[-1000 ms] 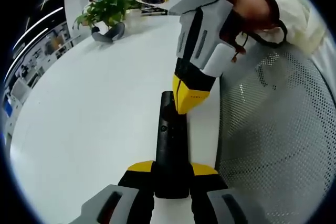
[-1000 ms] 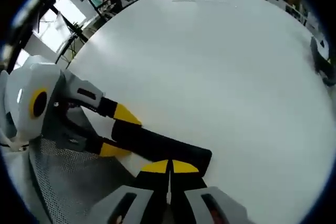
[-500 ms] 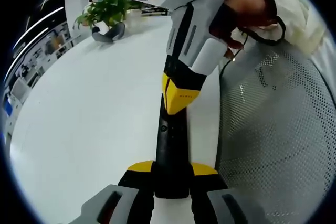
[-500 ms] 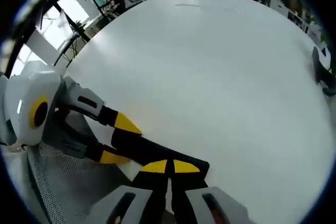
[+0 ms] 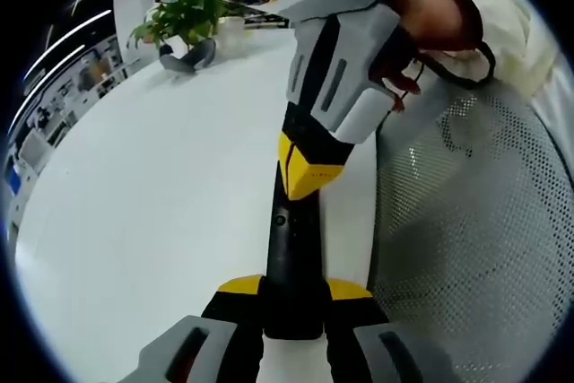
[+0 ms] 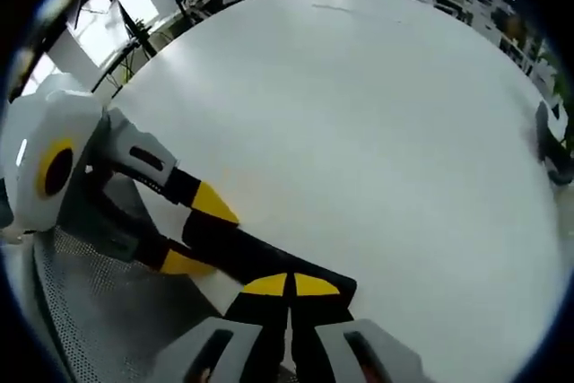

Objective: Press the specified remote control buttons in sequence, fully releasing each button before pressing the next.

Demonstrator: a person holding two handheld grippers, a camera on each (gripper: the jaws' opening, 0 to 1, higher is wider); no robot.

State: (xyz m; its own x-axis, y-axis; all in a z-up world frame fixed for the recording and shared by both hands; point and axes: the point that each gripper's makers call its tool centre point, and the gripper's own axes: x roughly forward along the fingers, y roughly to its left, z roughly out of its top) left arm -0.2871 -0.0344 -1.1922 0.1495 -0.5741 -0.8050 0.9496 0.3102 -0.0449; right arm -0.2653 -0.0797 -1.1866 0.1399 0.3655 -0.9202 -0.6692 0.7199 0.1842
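Remote control (image 5: 290, 253): a long black bar lying on the white table (image 5: 143, 213), its near end clamped between the yellow-tipped jaws of the left gripper (image 5: 294, 288); in the right gripper view the same remote (image 6: 260, 262) runs on a slant from the left gripper (image 6: 190, 232) to the bottom of the view.

Left gripper: closed on the remote's sides and holding it flat against the tabletop.

Right gripper (image 5: 308, 184): comes down from above in the left gripper view, its two yellow tips drawn together into one point that sits on the far part of the remote's top face, just past a small round button; in its own view the right gripper (image 6: 290, 285) shows both yellow pads touching each other, with the remote right behind them.

Hand (image 5: 421, 24): a person's hand in a pale sleeve grips the white body of the right gripper.

Setting: a potted green plant (image 5: 184, 20) stands at the far edge of the table; a white mesh chair (image 5: 475, 248) sits beside the table's edge; desks and office fittings lie beyond the table.
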